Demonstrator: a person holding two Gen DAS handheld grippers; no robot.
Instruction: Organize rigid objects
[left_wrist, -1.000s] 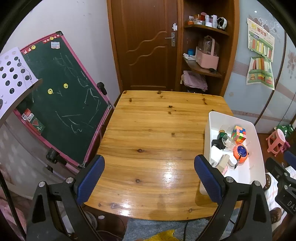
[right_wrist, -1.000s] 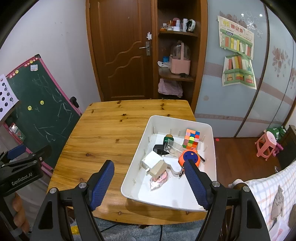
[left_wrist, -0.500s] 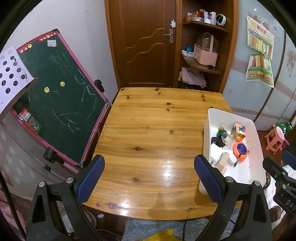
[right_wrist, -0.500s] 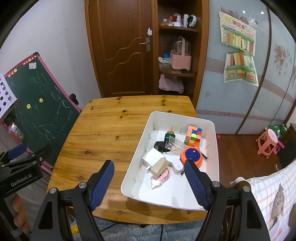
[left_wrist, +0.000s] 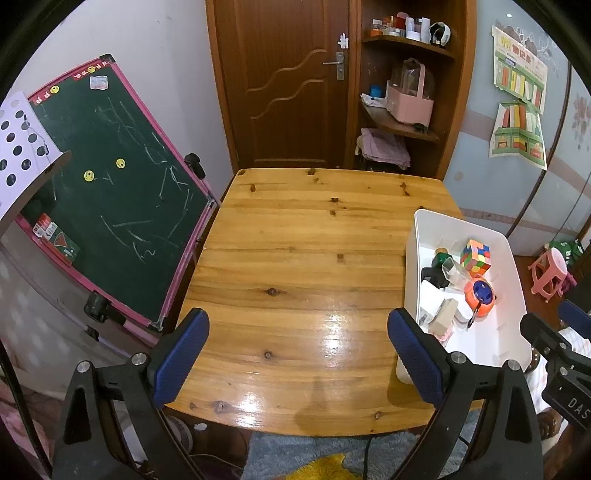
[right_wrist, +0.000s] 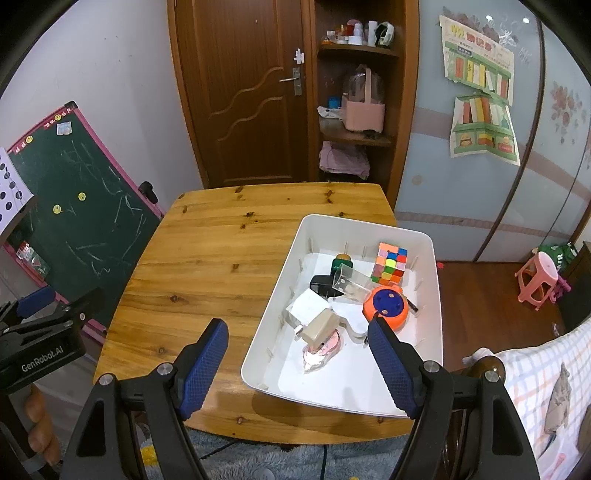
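Every small rigid thing in view sits inside the white bin (right_wrist: 430, 280) on the right side of the counter (right_wrist: 207, 266): a colour cube (right_wrist: 391, 264), an orange round toy (right_wrist: 386, 304), a white charger block (right_wrist: 308, 306), a tan block (right_wrist: 321, 326), a black piece (right_wrist: 321, 284), a clear box (right_wrist: 349, 280) and a pink transparent item (right_wrist: 321, 349). The bare wood carries nothing else. That fits either a bin about to be unloaded and sorted, or one into which everything has been gathered — the pictures do not settle which.

Both sets of jaws are spread wide and hold nothing. The right gripper (right_wrist: 297, 363) hangs above the bin's near end, with the tan block and pink item just ahead between its jaws; the left gripper (left_wrist: 295, 354) hangs over bare counter, the bin off to the right of its jaws.

Any pick here is best made from straight above on one item, since the pieces lie heaped and touching.

Compared with a second ago, both views have pulled back and tilted up slightly — the objects lie just as they did
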